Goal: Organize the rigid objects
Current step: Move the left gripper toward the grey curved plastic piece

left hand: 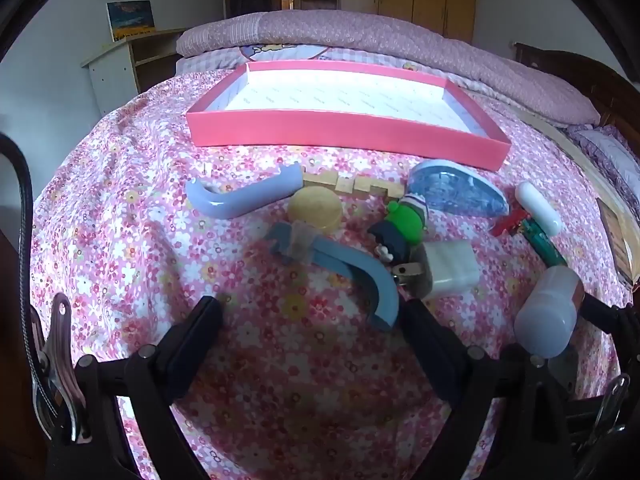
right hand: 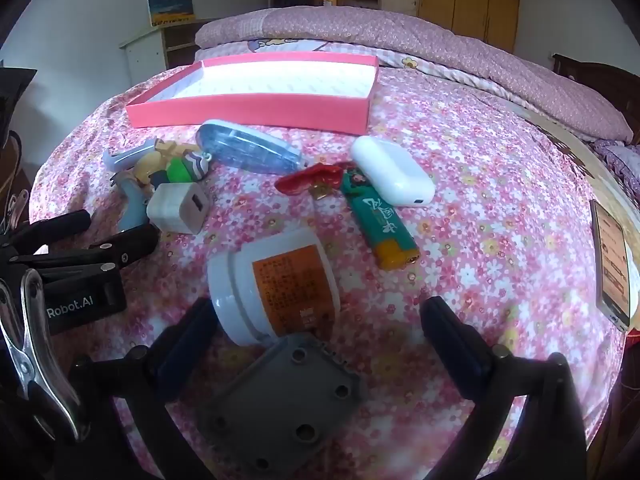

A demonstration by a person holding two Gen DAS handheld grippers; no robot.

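Note:
An empty pink tray (left hand: 344,130) lies on the flowered bedspread beyond a scatter of objects; it also shows in the right wrist view (right hand: 248,110). My left gripper (left hand: 312,320) is open and empty, its right finger beside a curved blue piece (left hand: 360,276) and a white charger (left hand: 450,270). My right gripper (right hand: 320,320) is open around a white jar with an orange label (right hand: 280,284), lying on its side, and a grey plate (right hand: 284,396). A green and yellow lighter (right hand: 380,224), a white case (right hand: 392,170) and a clear blue case (right hand: 248,148) lie further ahead.
A second blue curved piece (left hand: 240,198), a yellow lid (left hand: 316,208), a green toy figure (left hand: 404,220), wooden blocks (left hand: 352,184) and a red wrapper (right hand: 308,180) lie among the objects. A phone (right hand: 610,264) lies at the bed's right edge. A folded quilt (left hand: 360,36) lies behind the tray.

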